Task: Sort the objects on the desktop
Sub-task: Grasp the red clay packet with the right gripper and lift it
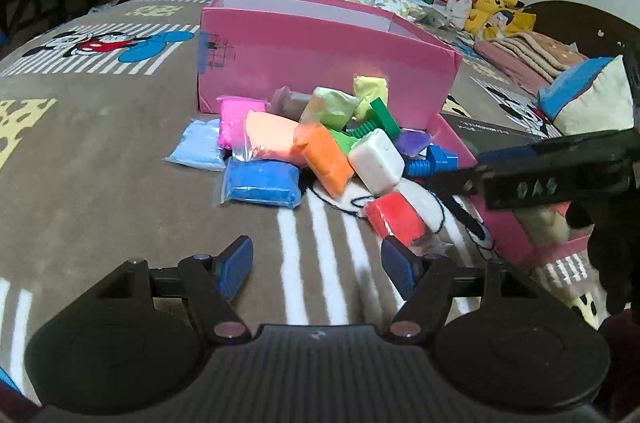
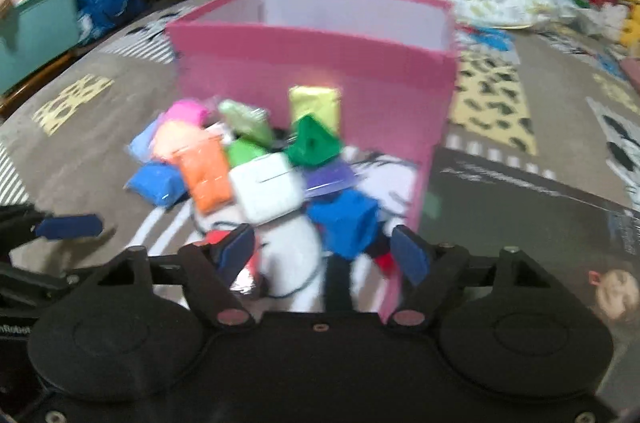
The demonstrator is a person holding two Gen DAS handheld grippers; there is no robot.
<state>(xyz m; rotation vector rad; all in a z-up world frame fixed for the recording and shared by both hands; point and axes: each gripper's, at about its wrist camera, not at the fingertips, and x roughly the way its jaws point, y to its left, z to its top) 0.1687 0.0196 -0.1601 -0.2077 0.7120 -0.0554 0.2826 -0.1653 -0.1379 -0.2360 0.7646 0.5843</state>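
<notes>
A pile of coloured clay packets lies on the blanket before a pink box [image 1: 320, 55]: blue [image 1: 262, 183], orange [image 1: 326, 159], red [image 1: 394, 217], pink [image 1: 236, 121] and others. A white charger block [image 1: 378, 159], a green toy bolt [image 1: 380, 121] and a blue toy bolt [image 1: 434, 163] lie among them. My left gripper [image 1: 316, 265] is open and empty, just short of the pile. My right gripper [image 2: 324, 255] is open, close over the blue bolt [image 2: 346, 221] and white block [image 2: 266, 187]. The right wrist view is blurred.
A shallow pink lid [image 1: 508, 223] lies right of the pile, with a dark box [image 2: 520, 199] beside it. The pink box [image 2: 320, 63] stands open behind. Bedding, plush toys [image 1: 496, 9] and a pillow [image 1: 588, 95] crowd the far side.
</notes>
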